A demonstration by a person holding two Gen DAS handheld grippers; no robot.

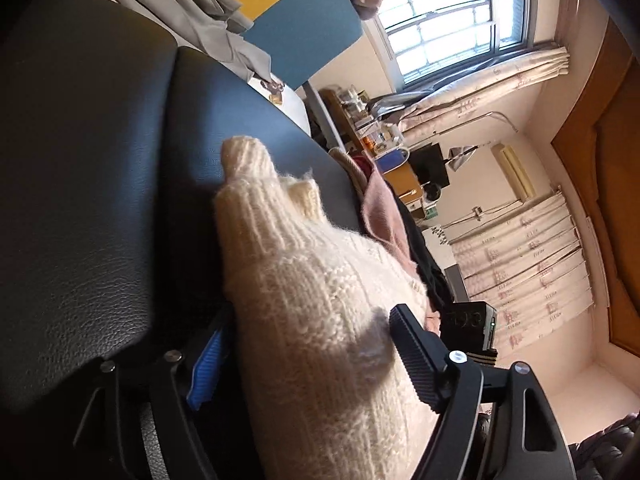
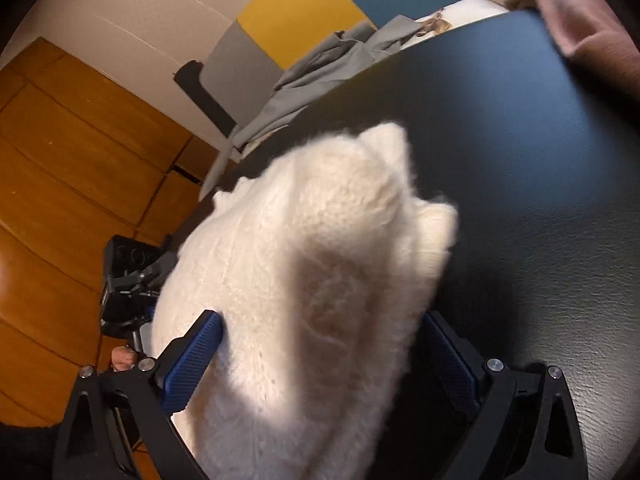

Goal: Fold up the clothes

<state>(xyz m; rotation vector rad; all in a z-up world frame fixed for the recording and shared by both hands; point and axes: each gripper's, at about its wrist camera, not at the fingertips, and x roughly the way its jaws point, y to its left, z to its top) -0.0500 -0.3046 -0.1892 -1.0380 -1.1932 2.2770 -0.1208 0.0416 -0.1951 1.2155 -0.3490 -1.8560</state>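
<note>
A cream knitted sweater [image 1: 312, 304] is bunched between the fingers of my left gripper [image 1: 308, 348], which is shut on it just above a black leather surface [image 1: 100, 200]. The same sweater [image 2: 312, 280] fills the right wrist view, where my right gripper [image 2: 320, 356] is shut on another thick fold of it over the black surface [image 2: 540, 180]. Its ribbed edge [image 1: 248, 160] sticks out ahead of the left fingers. The other gripper shows at the left in the right wrist view [image 2: 132, 280].
A pink garment [image 1: 380, 208] and dark clothes [image 1: 424, 256] lie at the far edge of the black surface. Grey cloth [image 2: 320, 68] lies on a bed beyond it. Pink fabric [image 2: 580, 12] sits at the top right. A window [image 1: 448, 24], curtains and wooden wardrobe [image 2: 60, 180] surround.
</note>
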